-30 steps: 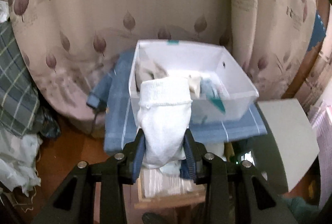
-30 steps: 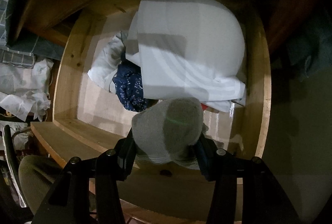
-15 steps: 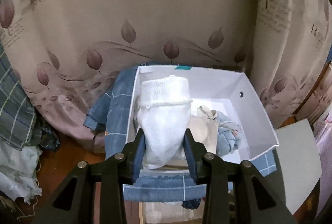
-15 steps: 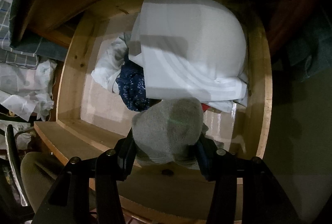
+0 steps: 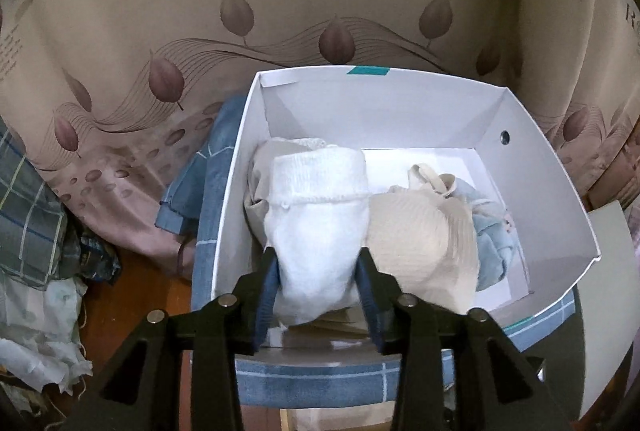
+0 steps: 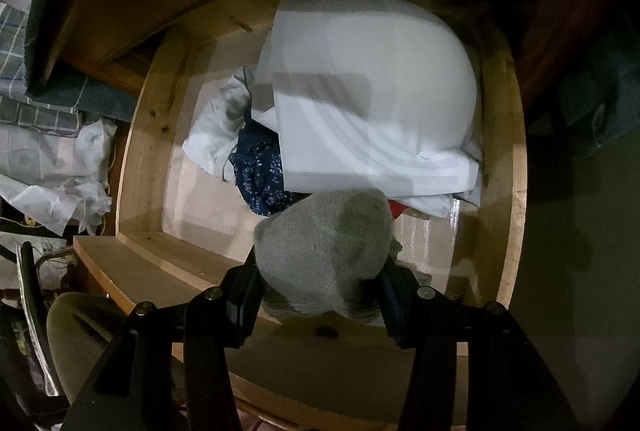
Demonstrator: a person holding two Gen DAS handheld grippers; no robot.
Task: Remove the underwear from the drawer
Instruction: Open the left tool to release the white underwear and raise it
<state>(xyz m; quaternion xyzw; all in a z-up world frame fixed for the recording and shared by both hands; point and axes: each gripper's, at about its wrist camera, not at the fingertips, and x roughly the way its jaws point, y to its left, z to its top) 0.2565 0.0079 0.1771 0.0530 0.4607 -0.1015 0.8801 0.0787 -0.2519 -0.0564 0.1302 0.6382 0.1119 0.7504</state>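
Left gripper [image 5: 318, 271], jaws just widening, held a white roll [image 5: 318, 231] over the box [image 5: 540, 167] of beige and blue garments. Right gripper [image 6: 320, 275] pinched a grey roll [image 6: 324, 251] above the drawer [image 6: 504, 171], white fabric beyond.

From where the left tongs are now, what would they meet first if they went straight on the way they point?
Probably the clothes already in the white box: the left tongs, with the white sock between their jaws, point down into it, over the beige garment. Depth is hard to judge.
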